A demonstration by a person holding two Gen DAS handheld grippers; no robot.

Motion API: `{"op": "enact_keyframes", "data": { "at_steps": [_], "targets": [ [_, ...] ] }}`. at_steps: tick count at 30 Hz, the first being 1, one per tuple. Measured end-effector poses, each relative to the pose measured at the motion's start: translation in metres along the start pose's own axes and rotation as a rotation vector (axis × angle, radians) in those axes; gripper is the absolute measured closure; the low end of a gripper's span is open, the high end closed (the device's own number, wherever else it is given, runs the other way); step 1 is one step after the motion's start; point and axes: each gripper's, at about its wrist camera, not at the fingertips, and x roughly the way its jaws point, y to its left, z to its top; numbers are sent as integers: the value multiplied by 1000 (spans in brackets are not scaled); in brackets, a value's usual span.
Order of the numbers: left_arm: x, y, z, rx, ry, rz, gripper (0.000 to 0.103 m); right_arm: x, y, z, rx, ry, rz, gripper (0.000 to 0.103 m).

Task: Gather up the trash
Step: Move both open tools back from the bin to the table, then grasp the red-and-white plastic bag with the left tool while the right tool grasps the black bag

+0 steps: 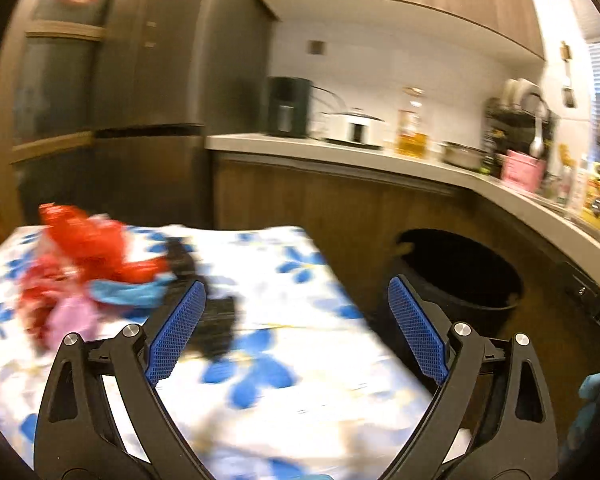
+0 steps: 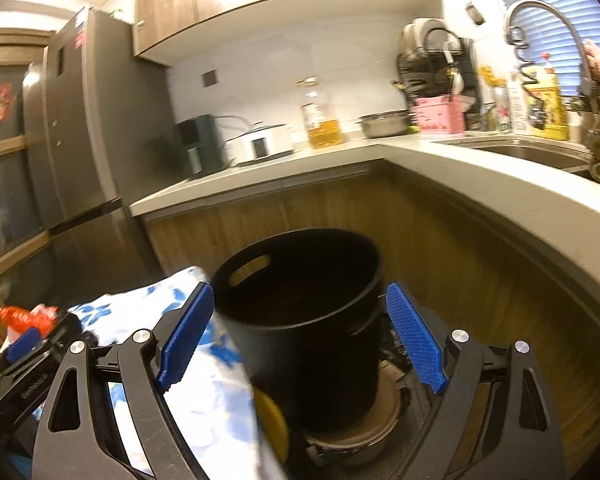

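Although the white tablecloth with blue flowers (image 1: 284,360) is blurred in both views, the round black plastic bin (image 2: 300,312) is plain just beside its corner, and serves as landmark. Crumpled red, pink and blue wrappers (image 1: 88,264) lie on the cloth, well apart from the bin. Left gripper (image 1: 296,332) and right gripper (image 2: 300,336) both stand released, holding nothing. Risk, in my judgement: loose, light wrappers may slip a hasty pinch, snag cloth, or fall short of the bin.
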Motion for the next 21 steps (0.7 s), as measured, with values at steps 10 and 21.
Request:
{"op": "enact_keyframes", "data": {
  "at_steps": [10,21],
  "targets": [
    [-40,119,-15,-98,-51,266,12,11,78,-24,-92,49,159,17],
    [-39,190,-14,-176,-32,377,12,30,144,-45,-149,98,287,17]
  ]
}}
